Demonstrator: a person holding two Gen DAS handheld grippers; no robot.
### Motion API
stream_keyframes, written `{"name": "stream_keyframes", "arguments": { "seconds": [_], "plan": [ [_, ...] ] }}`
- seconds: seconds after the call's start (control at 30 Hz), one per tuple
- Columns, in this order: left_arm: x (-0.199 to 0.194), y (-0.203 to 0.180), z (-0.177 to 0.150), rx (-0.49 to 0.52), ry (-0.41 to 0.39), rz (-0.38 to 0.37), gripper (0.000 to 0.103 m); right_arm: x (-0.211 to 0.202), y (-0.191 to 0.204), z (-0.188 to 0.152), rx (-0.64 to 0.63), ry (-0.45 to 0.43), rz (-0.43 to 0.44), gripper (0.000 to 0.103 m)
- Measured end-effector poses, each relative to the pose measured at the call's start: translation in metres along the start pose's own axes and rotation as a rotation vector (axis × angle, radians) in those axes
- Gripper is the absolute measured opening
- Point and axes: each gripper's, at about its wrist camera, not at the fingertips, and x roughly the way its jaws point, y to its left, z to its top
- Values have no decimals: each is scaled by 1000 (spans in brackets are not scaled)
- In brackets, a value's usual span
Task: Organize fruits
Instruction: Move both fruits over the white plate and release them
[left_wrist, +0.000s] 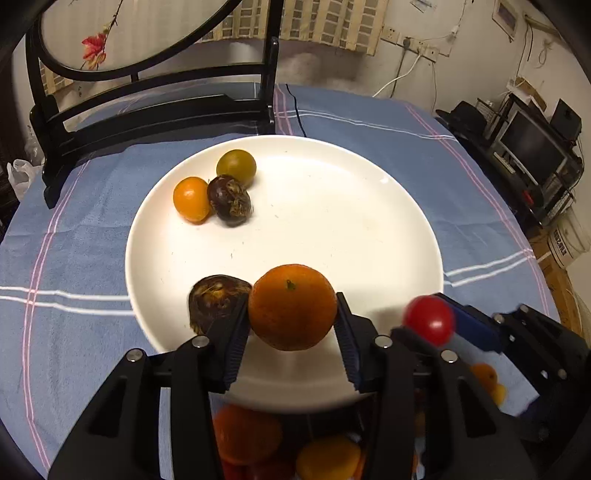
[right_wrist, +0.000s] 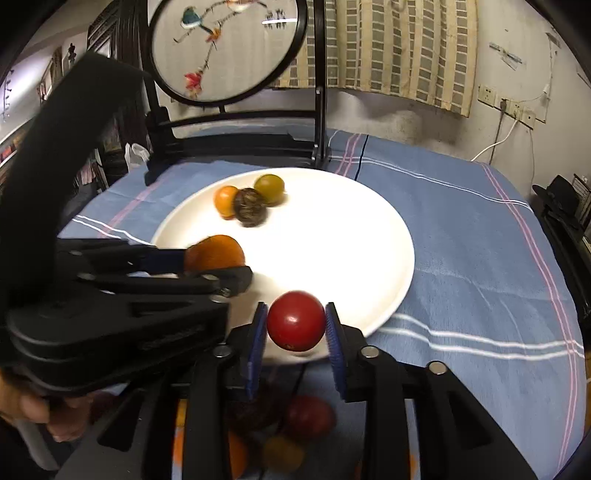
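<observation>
A white plate (left_wrist: 332, 221) (right_wrist: 332, 240) lies on the blue striped cloth. At its far left sit a small orange fruit (left_wrist: 191, 199), a dark brown fruit (left_wrist: 229, 201) and a yellow-green fruit (left_wrist: 236, 168). A second dark brown fruit (left_wrist: 218, 301) lies at the near rim. My left gripper (left_wrist: 291, 314) (right_wrist: 214, 258) stands over the near rim with an orange (left_wrist: 291, 306) between its pads; the pads look just off the skin. My right gripper (right_wrist: 295, 321) (left_wrist: 439, 325) hovers at the plate's near right edge, a red tomato (right_wrist: 295, 320) (left_wrist: 428, 319) loose between its blue pads.
A dark wooden stand with a round embroidered screen (left_wrist: 147, 92) (right_wrist: 229, 48) rises behind the plate. More fruit (left_wrist: 258, 443) (right_wrist: 306, 413) lies blurred below both grippers. A person's hand (right_wrist: 37, 413) holds the left gripper. A television (left_wrist: 532, 147) stands off the table's right.
</observation>
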Motion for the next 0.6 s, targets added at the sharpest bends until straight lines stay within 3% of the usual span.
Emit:
{"name": "stream_keyframes", "arguments": {
  "seconds": [0.03,0.07,0.1,0.13,0.2,0.6],
  "plan": [
    [0,1,2,-7,-6,-23,60,2,-1,0,-1,0,-12,60],
    [-3,2,2,-14,-17,-38,67,1,-4,-1,3,-11,-30,62],
    [-9,2,2,-21,-45,-32,82,-1,-5,-2,7,-15,-32,62],
    [-14,2,0,-19,-70,-22,86,-3,-7,-3,12,-10,-15,62],
    [-24,-1,-3,6,-114,-3,86,-12,-8,-7,18,-22,-3,62],
    [-77,19,-66,-26,-124,-25,92,-60,-3,-45,58,-32,38,70]
  ]
}}
